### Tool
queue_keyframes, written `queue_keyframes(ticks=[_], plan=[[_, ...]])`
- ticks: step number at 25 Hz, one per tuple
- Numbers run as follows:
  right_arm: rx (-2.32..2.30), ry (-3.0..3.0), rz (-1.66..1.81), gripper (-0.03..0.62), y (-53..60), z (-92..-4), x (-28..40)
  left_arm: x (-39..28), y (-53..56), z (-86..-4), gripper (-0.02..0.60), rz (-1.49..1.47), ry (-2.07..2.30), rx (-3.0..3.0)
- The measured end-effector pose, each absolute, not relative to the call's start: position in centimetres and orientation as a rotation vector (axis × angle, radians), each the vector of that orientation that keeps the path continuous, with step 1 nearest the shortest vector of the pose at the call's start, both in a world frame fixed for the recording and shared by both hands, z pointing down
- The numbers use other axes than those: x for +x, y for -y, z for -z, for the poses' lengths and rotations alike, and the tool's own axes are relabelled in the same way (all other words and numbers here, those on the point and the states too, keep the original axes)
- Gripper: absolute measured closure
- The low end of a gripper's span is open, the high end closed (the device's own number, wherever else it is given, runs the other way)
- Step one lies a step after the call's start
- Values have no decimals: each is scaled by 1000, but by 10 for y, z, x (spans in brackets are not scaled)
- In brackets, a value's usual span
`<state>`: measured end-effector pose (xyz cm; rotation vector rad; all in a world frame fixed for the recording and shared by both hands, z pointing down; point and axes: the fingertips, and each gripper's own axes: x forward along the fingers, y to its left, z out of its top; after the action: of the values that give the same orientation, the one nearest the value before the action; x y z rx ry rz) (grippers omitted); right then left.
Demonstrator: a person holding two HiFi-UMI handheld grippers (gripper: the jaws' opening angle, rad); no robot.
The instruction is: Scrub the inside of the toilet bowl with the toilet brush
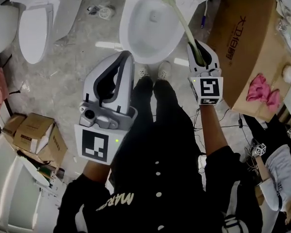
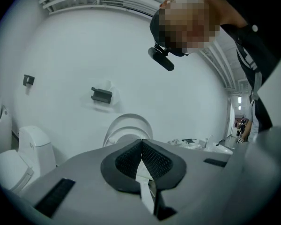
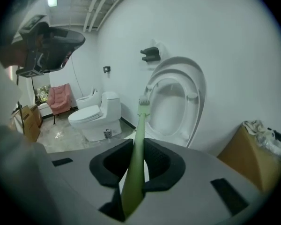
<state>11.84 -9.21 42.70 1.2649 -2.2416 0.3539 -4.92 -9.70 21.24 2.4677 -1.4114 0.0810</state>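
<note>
The white toilet bowl (image 1: 150,28) stands open on the floor in front of my feet, its lid raised (image 3: 178,102). My right gripper (image 1: 198,46) is shut on the pale green handle of the toilet brush (image 1: 182,21). The handle slants up and left over the bowl's right rim. In the right gripper view the handle (image 3: 136,153) runs out between the black pads, and the brush's end (image 3: 144,100) shows in front of the seat. My left gripper (image 1: 125,58) hangs shut and empty, nearer me than the bowl and to its left. Its pads (image 2: 154,161) meet with nothing between them.
A second toilet (image 1: 34,23) stands at far left. A large cardboard box (image 1: 252,47) with a pink cloth (image 1: 262,91) sits right of the bowl. Smaller boxes (image 1: 34,135) lie at lower left. Another person (image 1: 281,174) and cables are at lower right.
</note>
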Motion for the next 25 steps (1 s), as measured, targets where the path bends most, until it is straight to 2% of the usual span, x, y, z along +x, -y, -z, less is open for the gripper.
queue_keyframes(ticks=[14, 25], plan=[[1132, 2139, -516, 507, 92, -594, 102, -41, 100, -325, 556, -106, 1402, 2396], [918, 2040, -547, 507, 101, -688, 72, -54, 96, -367, 556, -117, 1423, 2316]])
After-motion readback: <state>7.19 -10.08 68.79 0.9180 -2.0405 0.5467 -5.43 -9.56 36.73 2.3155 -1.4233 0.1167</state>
